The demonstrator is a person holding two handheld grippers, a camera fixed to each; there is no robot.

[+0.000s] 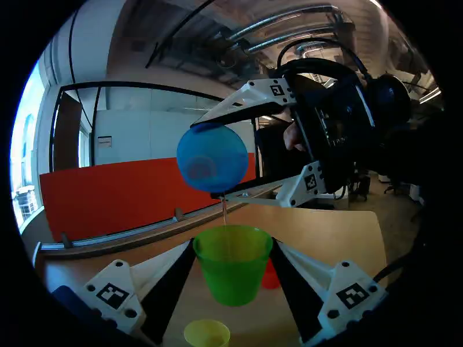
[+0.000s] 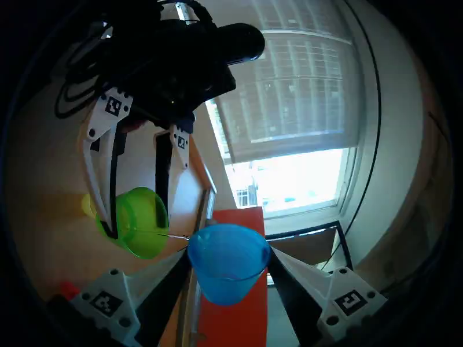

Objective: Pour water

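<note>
1. Fingers of the left gripper press on both sides of the green cup. It sits upright between them, rim up, raised above the table. The job here is to hold it level and motionless as a target.
2. Water falls as one thin thread into the green cup, landing near the middle of its mouth. A thread this thin probably wanders easily, so the green rim should sit close under the pouring edge.
3. Blue cup lies tipped well over, the thread leaving its lower edge. The right gripper clamps it on both sides. Tilt should grow slowly, turning about the lip, so the flow neither dribbles down the wall nor surges.
4. Table below carries a yellow cup and a small red thing. Any missed water would likely land there.
</note>
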